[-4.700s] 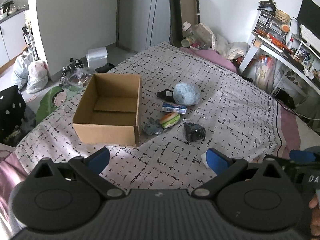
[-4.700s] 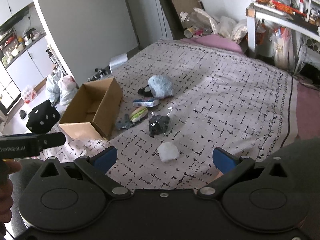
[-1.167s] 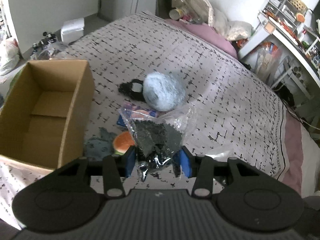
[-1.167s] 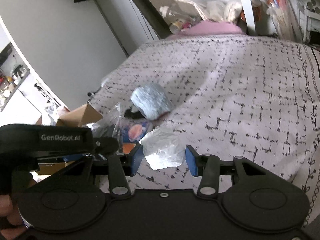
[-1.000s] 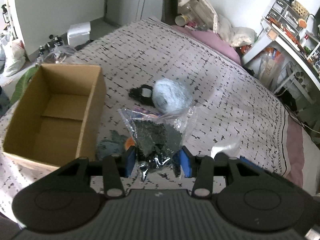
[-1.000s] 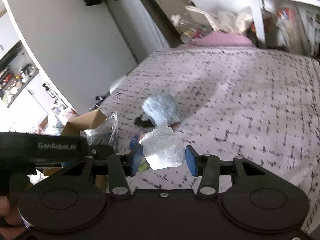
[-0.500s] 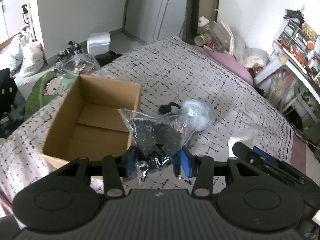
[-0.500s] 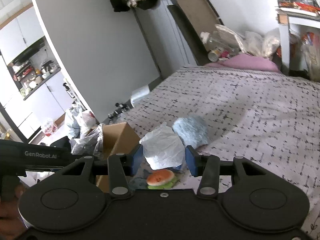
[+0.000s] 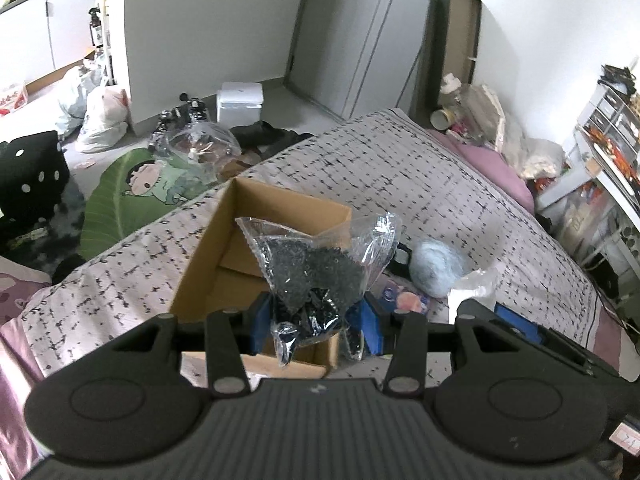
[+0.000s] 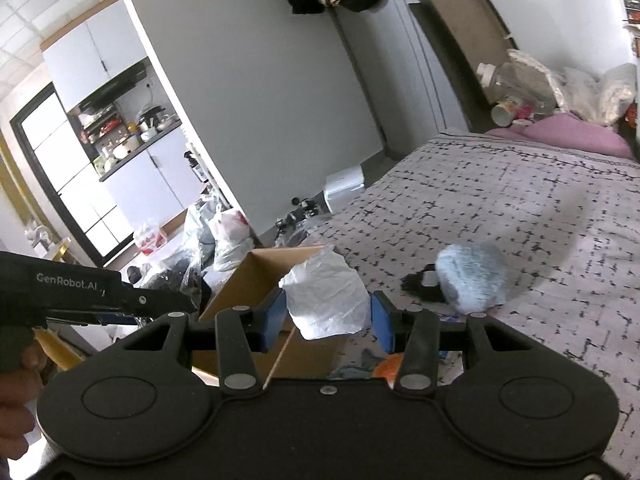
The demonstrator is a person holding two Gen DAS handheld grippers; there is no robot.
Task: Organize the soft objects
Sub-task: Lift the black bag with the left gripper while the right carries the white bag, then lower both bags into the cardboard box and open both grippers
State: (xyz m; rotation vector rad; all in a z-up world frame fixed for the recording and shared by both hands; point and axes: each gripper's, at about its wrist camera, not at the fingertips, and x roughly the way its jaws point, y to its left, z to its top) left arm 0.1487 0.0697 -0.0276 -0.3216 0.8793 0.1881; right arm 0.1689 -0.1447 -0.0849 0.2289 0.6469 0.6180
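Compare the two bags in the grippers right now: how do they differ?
The clear bag in the left gripper shows dark, grainy contents and flares wide above the fingers; the white bag in the right gripper is opaque, crumpled and compact. The clear bag hangs over the cardboard box; the white bag sits in front of its corner. Both are soft, pinched and lifted off the bed.

One cardboard box (image 9: 224,240) | one clear bag of black bits (image 9: 316,268) | one white bag (image 10: 326,300) | one blue fluffy ball (image 10: 472,280)
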